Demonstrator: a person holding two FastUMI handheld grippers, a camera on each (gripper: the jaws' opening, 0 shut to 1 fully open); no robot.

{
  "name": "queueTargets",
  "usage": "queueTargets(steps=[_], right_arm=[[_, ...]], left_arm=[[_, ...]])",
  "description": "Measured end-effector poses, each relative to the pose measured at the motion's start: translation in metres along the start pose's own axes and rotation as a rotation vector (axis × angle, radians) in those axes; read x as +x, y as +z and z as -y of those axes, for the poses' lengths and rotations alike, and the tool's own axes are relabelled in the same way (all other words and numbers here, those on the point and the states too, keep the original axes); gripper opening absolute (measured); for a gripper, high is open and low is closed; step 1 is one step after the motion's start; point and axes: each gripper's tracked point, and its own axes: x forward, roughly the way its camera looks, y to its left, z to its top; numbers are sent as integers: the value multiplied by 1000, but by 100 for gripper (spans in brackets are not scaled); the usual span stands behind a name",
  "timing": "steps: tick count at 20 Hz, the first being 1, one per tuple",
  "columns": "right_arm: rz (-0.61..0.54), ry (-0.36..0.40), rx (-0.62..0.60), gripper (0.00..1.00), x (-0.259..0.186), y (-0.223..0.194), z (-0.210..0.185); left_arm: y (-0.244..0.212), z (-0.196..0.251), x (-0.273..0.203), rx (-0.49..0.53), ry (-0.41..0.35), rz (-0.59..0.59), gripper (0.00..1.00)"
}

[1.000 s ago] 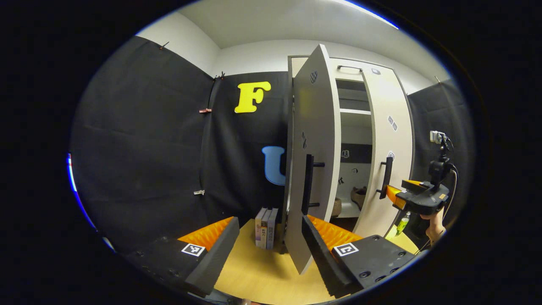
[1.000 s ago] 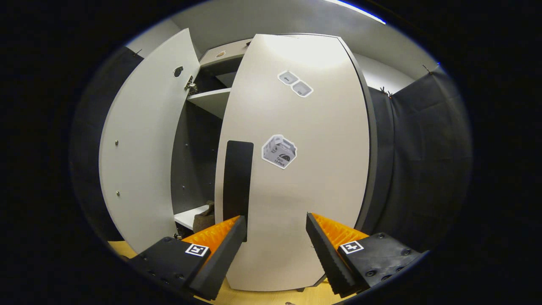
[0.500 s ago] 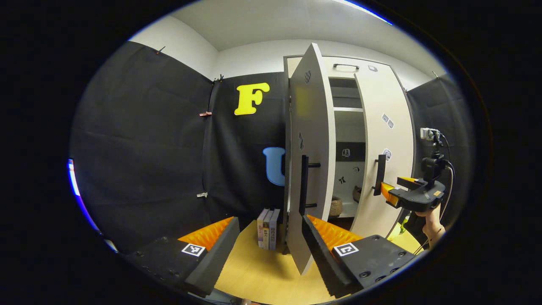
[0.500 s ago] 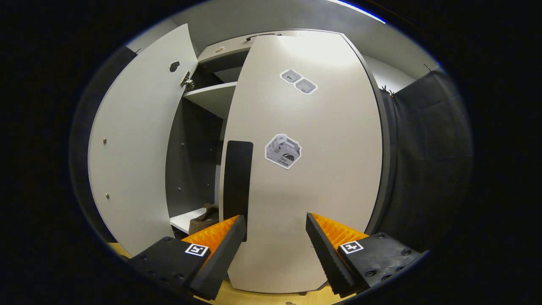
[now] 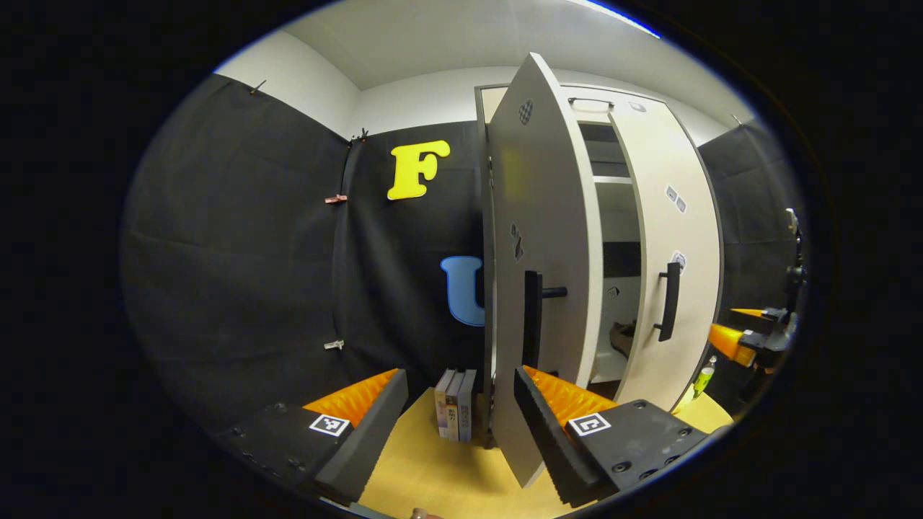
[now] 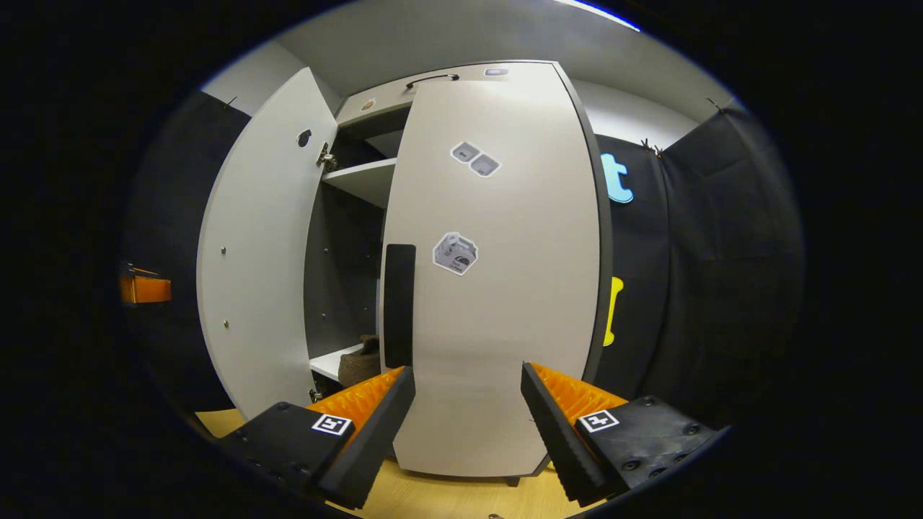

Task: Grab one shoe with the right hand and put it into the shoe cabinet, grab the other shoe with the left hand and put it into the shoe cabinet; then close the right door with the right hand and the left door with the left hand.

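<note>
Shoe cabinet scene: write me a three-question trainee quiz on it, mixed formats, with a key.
1. True or false: the left door of the shoe cabinet is fully shut.
2. Multiple choice: what stands on the floor beside the left door's lower edge? A) a row of books B) a bucket C) a folded towel
3. Fill in: the right gripper has its jaws ____, empty, facing the right door next to its handle.

Key:
1. False; it stands wide open, and a shoe shows on the shelf inside.
2. A, the books.
3. open
</note>
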Motion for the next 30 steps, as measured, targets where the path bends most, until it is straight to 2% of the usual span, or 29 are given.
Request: queueTargets(steps=[1, 5, 6, 7, 9, 10, 11, 12, 15, 18, 20, 22, 24, 30], right_arm=[[0, -9, 1, 98, -4, 1, 3], [2, -30, 9, 98, -13, 4, 10], [-2, -35, 6, 98, -13, 3, 11], [-5, -38, 5, 98, -13, 1, 12], [-12, -48, 3, 98, -14, 0, 15], [-13, -54, 3, 98, -13, 0, 18], [-11, -59, 6, 98, -13, 0, 20], [-10, -62, 11, 98, -12, 1, 21], [-2, -63, 28, 98, -9, 2, 23], [7, -61, 26, 98, -10, 3, 25], [11, -63, 17, 98, -9, 4, 29], [15, -69, 12, 98, -9, 5, 34], [18, -76, 18, 98, -12, 5, 39], [18, -106, 23, 98, -20, 6, 60]], left_arm=[[1, -3, 9, 11, 7, 3, 92], [-3, -9, 36, 34, 30, 5, 92], [-4, -9, 42, 33, 30, 2, 94], [-4, -6, 47, 30, 23, -1, 92], [-5, 4, 52, 20, -4, -2, 92], [-3, 5, 50, 30, 4, 1, 95], [-4, 5, 51, 45, 10, 6, 91], [-2, 5, 50, 54, 16, 3, 92], [-4, 9, 52, 19, 0, 2, 92], [-6, 34, 56, -18, -59, 0, 92], [-5, 56, 58, -7, -100, 5, 94], [-2, 80, 66, 6, -135, 16, 91], [-6, 100, 76, 5, -158, 9, 94], [-5, 116, 107, 35, -102, 30, 91]])
